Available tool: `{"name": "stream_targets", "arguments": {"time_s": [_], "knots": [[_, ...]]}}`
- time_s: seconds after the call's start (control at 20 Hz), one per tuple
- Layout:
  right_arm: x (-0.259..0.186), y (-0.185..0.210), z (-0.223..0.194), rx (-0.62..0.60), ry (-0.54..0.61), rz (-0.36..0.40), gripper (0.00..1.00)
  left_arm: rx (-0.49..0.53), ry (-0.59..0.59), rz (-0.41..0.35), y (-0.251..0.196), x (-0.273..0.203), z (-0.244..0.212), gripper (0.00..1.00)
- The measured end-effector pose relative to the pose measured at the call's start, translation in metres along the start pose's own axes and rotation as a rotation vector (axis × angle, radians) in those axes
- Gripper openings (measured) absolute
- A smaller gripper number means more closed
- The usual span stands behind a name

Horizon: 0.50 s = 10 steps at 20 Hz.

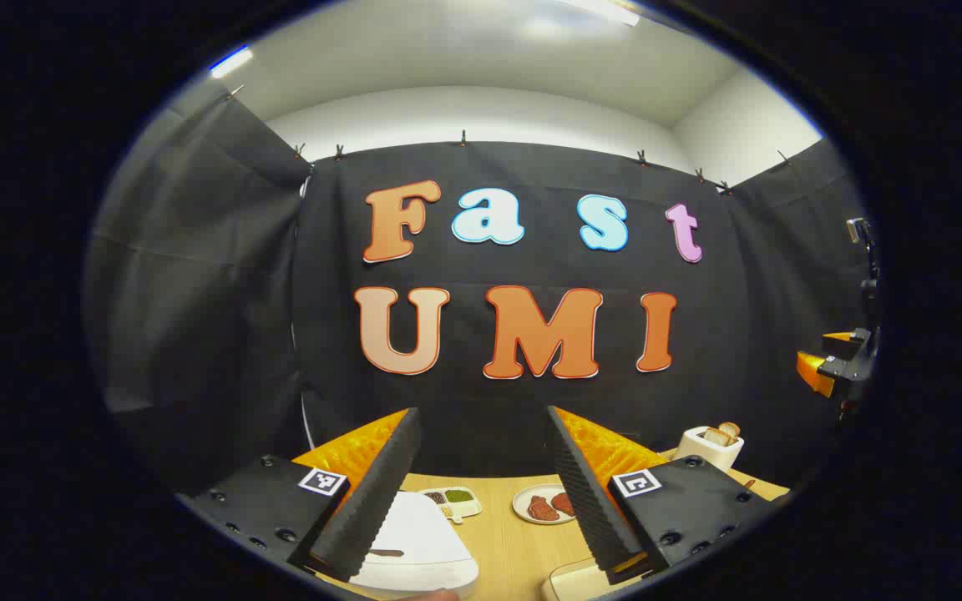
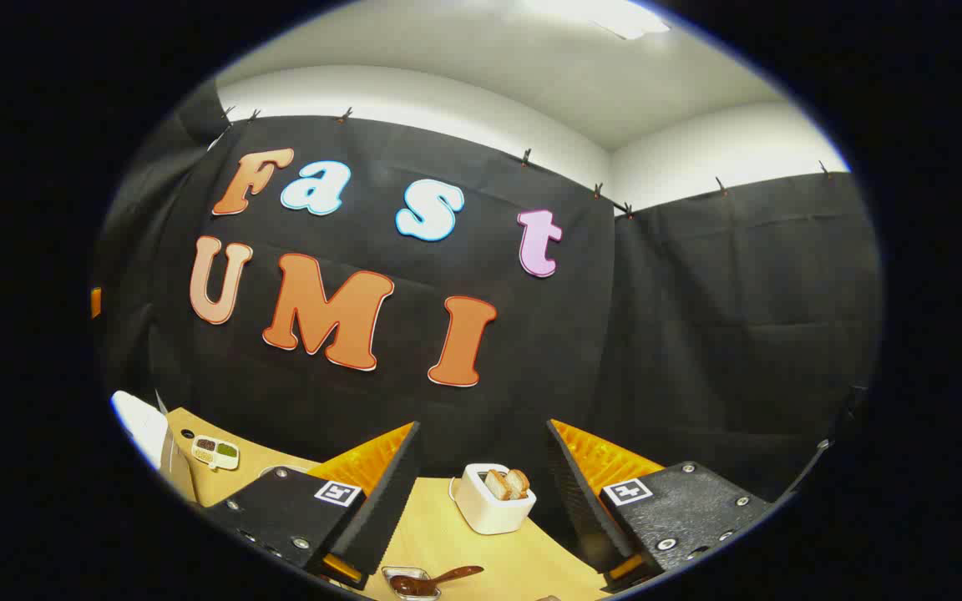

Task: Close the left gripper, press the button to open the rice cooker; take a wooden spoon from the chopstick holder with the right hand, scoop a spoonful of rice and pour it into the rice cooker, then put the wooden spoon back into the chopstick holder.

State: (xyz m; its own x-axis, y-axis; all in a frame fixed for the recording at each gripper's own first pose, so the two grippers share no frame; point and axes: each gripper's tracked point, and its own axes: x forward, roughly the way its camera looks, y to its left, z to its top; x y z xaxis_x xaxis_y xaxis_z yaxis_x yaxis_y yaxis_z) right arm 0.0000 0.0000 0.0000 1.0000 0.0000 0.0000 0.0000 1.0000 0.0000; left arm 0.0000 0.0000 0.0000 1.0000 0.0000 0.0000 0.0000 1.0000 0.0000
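My left gripper is open and held above the table, nothing between its fingers. Below it, by the left finger, sits the white rice cooker, lid down, with a dark mark on top. My right gripper is also open and empty above the table. In the left gripper view the right gripper hangs at the far right edge. A brown spoon rests with its bowl in a small clear dish just below the right gripper's fingers. The rice cooker is at the left edge of the right gripper view.
A white toaster holding bread slices stands on the wooden table, between the right gripper's fingers. A small tray of divided compartments and a plate with red pieces lie beyond the cooker. The toaster stands at the back right.
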Motion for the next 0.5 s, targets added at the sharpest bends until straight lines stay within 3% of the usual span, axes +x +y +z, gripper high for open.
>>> {"name": "stream_targets", "arguments": {"time_s": [0.1,0.25,0.5], "knots": [[-0.006,0.016,0.007,-0.03,0.0,0.033,0.89,0.017,-0.013,0.004,0.013,0.003,0.002,1.0],[-0.002,0.037,0.008,0.037,0.024,0.125,0.89,-0.001,-0.02,0.045,0.018,-0.001,0.002,1.0],[0.015,0.031,0.01,0.076,-0.019,0.192,0.89,-0.062,-0.03,0.11,0.007,-0.014,0.003,1.0]]}}
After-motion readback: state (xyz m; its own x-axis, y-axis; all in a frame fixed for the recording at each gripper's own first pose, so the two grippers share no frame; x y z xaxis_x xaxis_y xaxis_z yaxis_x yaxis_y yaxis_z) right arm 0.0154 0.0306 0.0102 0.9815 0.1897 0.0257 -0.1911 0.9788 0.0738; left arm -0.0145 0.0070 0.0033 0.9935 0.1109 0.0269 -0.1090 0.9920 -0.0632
